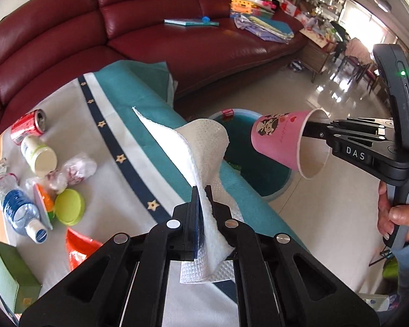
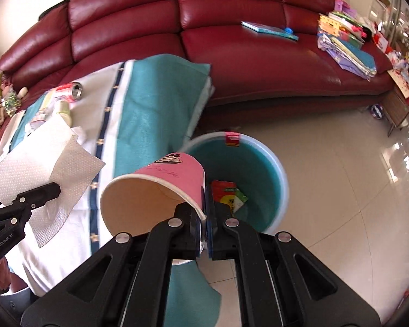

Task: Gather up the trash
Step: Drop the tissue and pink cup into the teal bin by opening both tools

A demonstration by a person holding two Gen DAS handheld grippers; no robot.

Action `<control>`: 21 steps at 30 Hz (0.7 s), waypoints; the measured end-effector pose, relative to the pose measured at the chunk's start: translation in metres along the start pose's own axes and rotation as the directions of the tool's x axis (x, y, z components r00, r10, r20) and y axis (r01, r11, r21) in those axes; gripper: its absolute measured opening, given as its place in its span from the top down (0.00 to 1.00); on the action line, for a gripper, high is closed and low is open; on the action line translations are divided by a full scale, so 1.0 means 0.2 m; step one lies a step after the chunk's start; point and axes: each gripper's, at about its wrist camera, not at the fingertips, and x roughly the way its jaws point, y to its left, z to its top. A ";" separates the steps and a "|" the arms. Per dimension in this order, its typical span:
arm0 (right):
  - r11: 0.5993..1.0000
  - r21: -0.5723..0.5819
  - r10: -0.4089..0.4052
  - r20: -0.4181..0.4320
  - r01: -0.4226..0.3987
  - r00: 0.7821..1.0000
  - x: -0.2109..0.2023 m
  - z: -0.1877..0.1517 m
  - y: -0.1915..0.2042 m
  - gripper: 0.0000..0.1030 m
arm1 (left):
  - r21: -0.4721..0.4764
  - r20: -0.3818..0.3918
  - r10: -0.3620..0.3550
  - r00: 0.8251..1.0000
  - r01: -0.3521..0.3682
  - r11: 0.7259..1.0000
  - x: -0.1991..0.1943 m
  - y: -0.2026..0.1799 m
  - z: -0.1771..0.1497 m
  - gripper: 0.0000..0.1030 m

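My left gripper [image 1: 203,190] is shut on a white paper towel [image 1: 204,147] that hangs over the table's edge. A pink paper cup [image 2: 161,188] with a cartoon print is pinched by its rim in my right gripper [image 2: 207,188], which is shut on it. The cup tilts on its side beside the blue bin [image 2: 275,163] on the floor, and the bin holds a red and yellow wrapper [image 2: 227,193]. In the left wrist view the cup [image 1: 283,139] hovers over the bin [image 1: 270,174]. The towel [image 2: 49,169] and left gripper [image 2: 56,189] show at the left of the right wrist view.
On the teal and white tablecloth [image 1: 139,125] lie a red can [image 1: 28,126], a white jar [image 1: 39,156], a water bottle [image 1: 21,209], a green lid [image 1: 69,205], crumpled plastic and a green box [image 1: 11,275]. A dark red sofa [image 2: 231,41] stands behind. A hand [image 1: 400,215] grips the right handle.
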 end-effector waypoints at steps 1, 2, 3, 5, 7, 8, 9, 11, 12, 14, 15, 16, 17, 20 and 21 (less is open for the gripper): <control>1.000 0.009 -0.003 -0.008 0.003 1.000 0.03 0.00 -0.04 0.97 | 0.009 -0.013 -0.004 1.000 0.004 1.000 0.05 -0.02 0.02 0.96; 1.000 0.021 -0.004 -0.018 0.004 1.000 0.06 0.01 -0.08 0.97 | 0.016 -0.025 -0.007 1.000 0.008 1.000 0.10 -0.04 0.05 0.96; 0.999 0.034 -0.003 -0.029 0.004 1.000 0.09 0.01 -0.11 0.97 | 0.022 -0.037 -0.012 0.999 0.013 1.000 0.15 -0.06 0.07 0.96; 0.998 0.059 -0.004 -0.048 0.007 0.999 0.14 0.01 -0.19 0.97 | 0.031 -0.056 -0.020 0.998 0.022 0.999 0.24 -0.09 0.13 0.96; 0.997 0.076 -0.007 -0.066 0.012 0.998 0.19 0.01 -0.25 0.97 | 0.038 -0.072 -0.031 0.997 0.034 0.999 0.33 -0.12 0.18 0.96; 0.997 0.082 -0.010 -0.074 0.016 0.997 0.21 0.01 -0.28 0.97 | 0.043 -0.079 -0.036 0.996 0.040 0.998 0.37 -0.13 0.20 0.96; 0.996 0.086 -0.014 -0.081 0.021 0.997 0.22 0.01 -0.30 0.97 | 0.048 -0.086 -0.040 0.995 0.045 0.998 0.40 -0.14 0.22 0.96; 0.995 0.096 -0.020 -0.091 0.029 0.996 0.25 0.01 -0.34 0.97 | 0.060 -0.106 -0.059 0.993 0.066 0.996 0.49 -0.17 0.27 0.95; 0.994 0.101 -0.022 -0.096 0.032 0.995 0.26 0.01 -0.36 0.97 | 0.068 -0.113 -0.062 0.992 0.070 0.995 0.53 -0.19 0.29 0.95; 0.993 0.108 -0.027 -0.103 0.038 0.994 0.28 0.00 -0.39 0.97 | 0.082 -0.128 -0.058 0.990 0.069 0.994 0.60 -0.23 0.32 0.85; 0.993 0.112 -0.029 -0.106 0.041 0.994 0.28 0.00 -0.40 0.97 | 0.086 -0.135 -0.057 0.989 0.069 0.994 0.63 -0.24 0.33 0.75; 0.992 0.118 -0.029 -0.109 0.042 0.994 0.29 0.00 -0.42 0.97 | 0.092 -0.133 -0.049 0.990 0.062 0.994 0.65 -0.26 0.33 0.57; 0.992 0.121 -0.028 -0.111 0.042 0.993 0.29 0.00 -0.43 0.97 | 0.100 -0.126 -0.039 0.991 0.052 0.994 0.66 -0.27 0.34 0.48; 0.991 0.126 -0.032 -0.114 0.046 0.993 0.30 0.00 -0.45 0.97 | 0.116 -0.123 -0.012 0.992 0.027 0.993 0.69 -0.28 0.34 0.33; 0.991 0.128 -0.031 -0.115 0.045 0.993 0.30 0.00 -0.46 0.97 | 0.114 -0.125 -0.009 0.992 0.024 0.993 0.69 -0.27 0.34 0.30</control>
